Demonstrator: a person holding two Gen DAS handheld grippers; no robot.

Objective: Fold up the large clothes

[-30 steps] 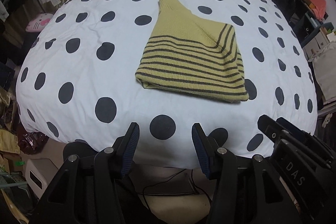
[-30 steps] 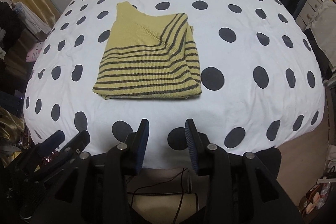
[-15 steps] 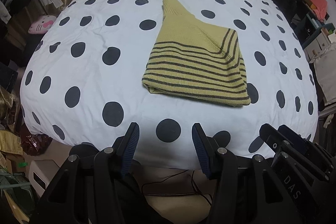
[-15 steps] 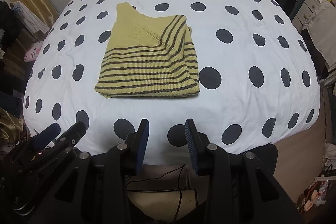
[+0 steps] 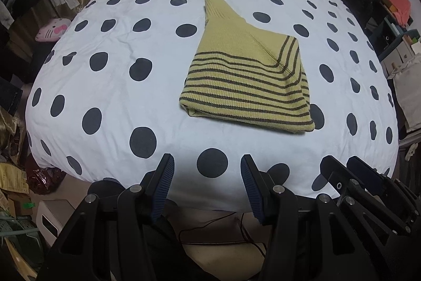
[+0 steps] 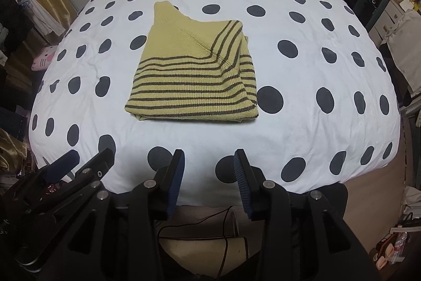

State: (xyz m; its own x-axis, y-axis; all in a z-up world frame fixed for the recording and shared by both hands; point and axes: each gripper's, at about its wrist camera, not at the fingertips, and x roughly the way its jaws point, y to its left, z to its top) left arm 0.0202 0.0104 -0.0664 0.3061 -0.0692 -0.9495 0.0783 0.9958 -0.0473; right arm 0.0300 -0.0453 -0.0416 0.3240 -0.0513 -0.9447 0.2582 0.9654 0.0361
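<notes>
Lying folded on bed [image 5: 110, 86], striped sweater [image 5: 247, 86], well beyond both parted jaws

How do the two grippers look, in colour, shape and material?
The left gripper and the right gripper look alike: black frames of angular, triangular links joined by round silver pins. Each has two flat fingers faced with dark blue ribbed pads. No sleeves or hands show, and no marking is readable.
</notes>
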